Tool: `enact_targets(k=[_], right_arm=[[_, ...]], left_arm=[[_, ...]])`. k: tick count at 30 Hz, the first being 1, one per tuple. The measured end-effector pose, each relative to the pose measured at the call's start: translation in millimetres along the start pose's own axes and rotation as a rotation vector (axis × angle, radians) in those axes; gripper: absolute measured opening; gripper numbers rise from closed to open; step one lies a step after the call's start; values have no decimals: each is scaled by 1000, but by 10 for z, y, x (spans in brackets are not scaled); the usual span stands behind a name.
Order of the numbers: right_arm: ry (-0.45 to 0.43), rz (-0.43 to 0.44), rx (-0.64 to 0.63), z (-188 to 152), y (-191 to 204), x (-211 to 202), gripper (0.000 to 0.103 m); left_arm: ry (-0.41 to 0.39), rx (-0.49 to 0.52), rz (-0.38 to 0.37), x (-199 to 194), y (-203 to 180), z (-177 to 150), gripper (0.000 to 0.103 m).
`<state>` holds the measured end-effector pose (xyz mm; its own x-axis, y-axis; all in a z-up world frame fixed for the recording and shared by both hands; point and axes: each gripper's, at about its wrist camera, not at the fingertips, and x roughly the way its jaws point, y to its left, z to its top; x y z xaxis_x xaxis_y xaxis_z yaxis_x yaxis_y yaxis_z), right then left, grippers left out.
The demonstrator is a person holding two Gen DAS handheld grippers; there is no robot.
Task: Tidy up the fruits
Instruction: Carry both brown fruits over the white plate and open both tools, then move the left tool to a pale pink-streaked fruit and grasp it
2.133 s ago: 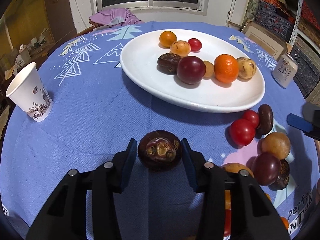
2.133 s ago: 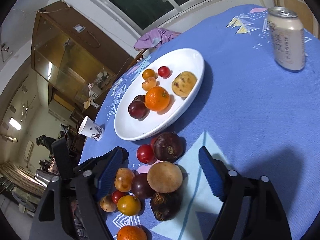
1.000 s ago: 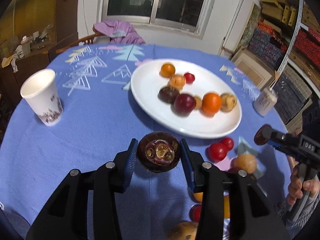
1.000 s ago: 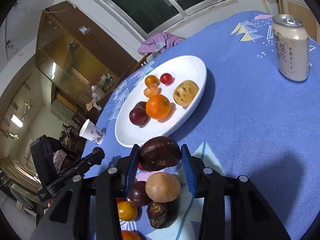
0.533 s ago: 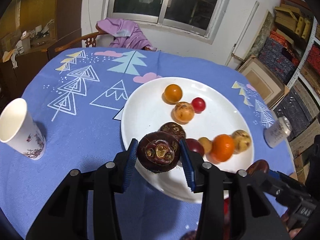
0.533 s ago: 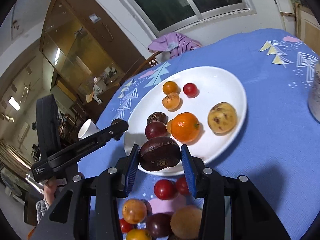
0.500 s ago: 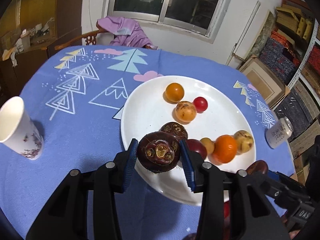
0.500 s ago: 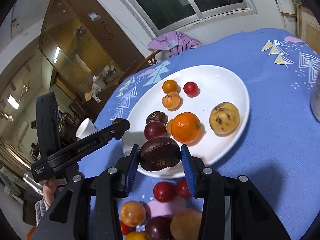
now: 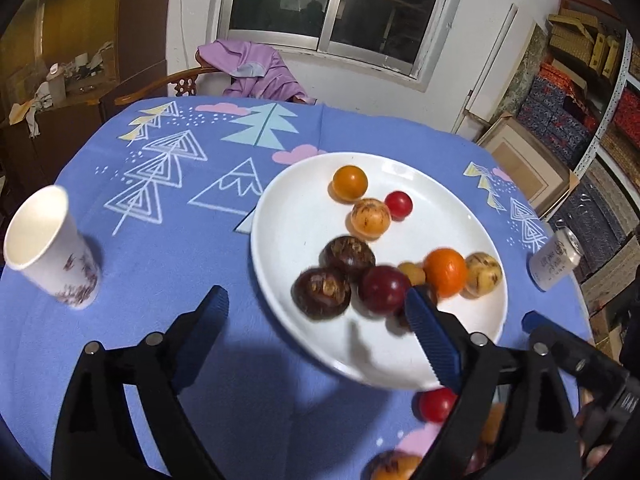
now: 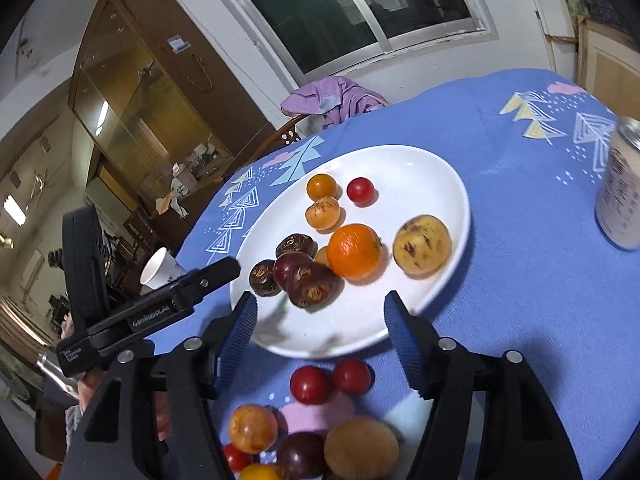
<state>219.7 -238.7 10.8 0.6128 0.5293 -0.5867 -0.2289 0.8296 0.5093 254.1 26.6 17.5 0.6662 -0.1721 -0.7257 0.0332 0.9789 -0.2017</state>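
Hovering over the near rim of the white plate (image 9: 280,184), the left gripper (image 9: 316,316) is spreading its jaws with nothing between the pads, and a dark brown fruit (image 9: 322,292) is lying free on the plate just beyond them, slightly blurred. The right gripper (image 10: 320,312) is also opening above the plate's near edge, its blue pads apart and pressing on nothing, while a second dark fruit (image 10: 312,290) is sitting on the plate just ahead of it, touching a dark red plum (image 10: 290,266). Beside these on the plate, another brown fruit (image 10: 295,245), an orange (image 10: 354,252), a spotted yellow fruit (image 10: 422,244), a small red tomato (image 10: 360,190), a small orange fruit (image 10: 321,186) and a speckled orange fruit (image 10: 322,212) are resting in a loose cluster. Waiting off the plate on the blue tablecloth (image 10: 520,272), near the right gripper's fingers, are two red tomatoes (image 10: 310,384), a speckled orange fruit, a dark plum (image 10: 298,456) and a round tan fruit (image 10: 360,446). A paper cup (image 9: 52,248) is standing well to the left of the plate, and a drink can (image 10: 622,192) is standing to its right. A person's hand (image 10: 88,384) is showing behind the left gripper's handle in the right wrist view.
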Motion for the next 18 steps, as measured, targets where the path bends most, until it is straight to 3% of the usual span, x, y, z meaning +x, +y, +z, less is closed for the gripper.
enact_targets(k=[4,9,13,18], right_arm=[[-28,8,52,-193,-113,-324,80],[-33,43,150,-445,-361,-597,81],[-47,78,221,-513,-530,-737,84],[-53,95,239,-490,-578,-760,87]], left_arm=[[14,21,22,-209,73,-354,95],[30,102,-1,-450,-33,-765,95],[14,206,-35,-604,-270,-980,96],[32,294,18,-507,-463,-1100,97]])
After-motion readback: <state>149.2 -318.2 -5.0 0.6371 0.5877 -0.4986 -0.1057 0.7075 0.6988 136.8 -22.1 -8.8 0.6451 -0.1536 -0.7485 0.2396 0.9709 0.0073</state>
